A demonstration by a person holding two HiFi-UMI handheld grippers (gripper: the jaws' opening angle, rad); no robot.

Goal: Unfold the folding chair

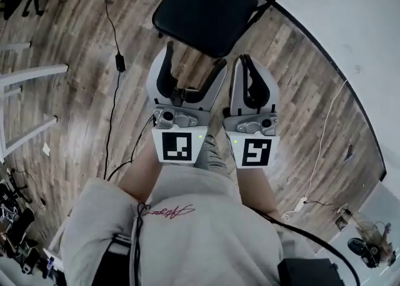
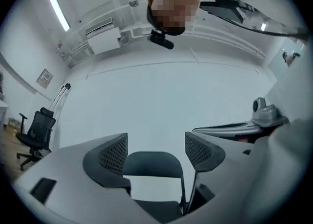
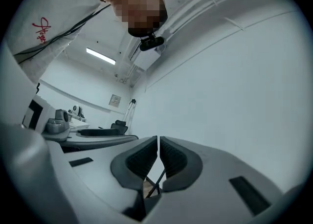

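The black folding chair (image 1: 212,7) stands unfolded on the wood floor in the head view, seat flat, close to the white wall. Both grippers are held high in front of the person's chest, short of the chair and touching nothing. My left gripper (image 1: 194,57) is open, its jaws spread wide. In the left gripper view the chair's backrest (image 2: 151,163) shows in the distance, framed by the two fingers (image 2: 110,157). My right gripper (image 1: 245,60) is shut, its pads together (image 3: 159,142) with nothing between them. A thin piece of the chair frame (image 3: 155,184) shows below them.
A black cable (image 1: 112,41) runs across the floor left of the chair. A white frame (image 1: 25,78) stands at the left edge. A white cord and plug (image 1: 300,203) lie at the right. An office chair (image 2: 34,130) stands by the far wall.
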